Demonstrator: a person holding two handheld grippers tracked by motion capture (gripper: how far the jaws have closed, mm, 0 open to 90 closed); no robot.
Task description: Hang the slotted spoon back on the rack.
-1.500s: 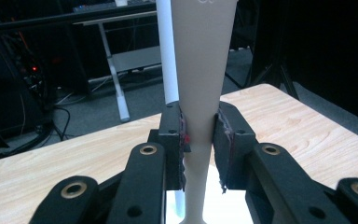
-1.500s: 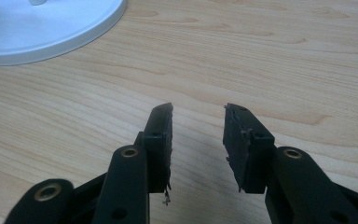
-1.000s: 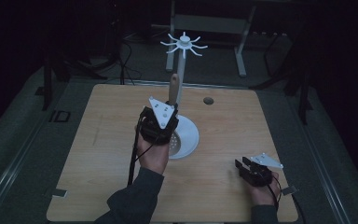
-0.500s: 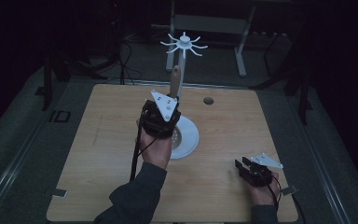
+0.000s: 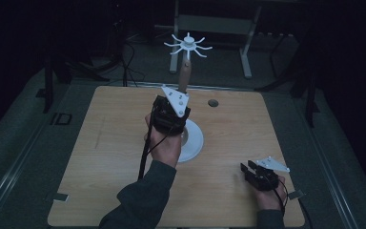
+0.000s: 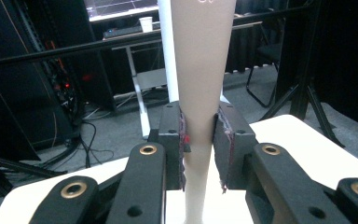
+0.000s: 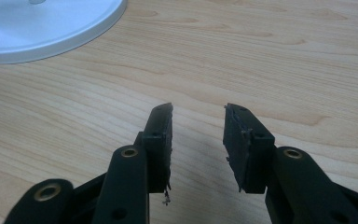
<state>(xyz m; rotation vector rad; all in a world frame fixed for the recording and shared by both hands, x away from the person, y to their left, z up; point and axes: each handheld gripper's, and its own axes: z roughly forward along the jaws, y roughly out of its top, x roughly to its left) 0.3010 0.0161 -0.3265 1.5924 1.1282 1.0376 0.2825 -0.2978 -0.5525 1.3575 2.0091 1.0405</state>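
A: L gripper [image 6: 199,154] – we see its jaws pinching the tan tapered handle [image 6: 200,84], upright, just in front of the white stand pole [image 6: 168,51].

B: Yep. We see it over the white round base [image 5: 193,140] mid desk [image 5: 105,143]. R gripper [image 7: 198,140]?

A: Jaws spread, nothing btwn them, low over bare wood nr the desk's front right.

A dim lab or recording studio: a wooden counter [image 5: 124,157] on grey flooring, black stands [image 6: 303,74] at two o'clock, an equipment rack [image 6: 51,79] with red lights and floor cables [image 6: 86,140] at ten o'clock.
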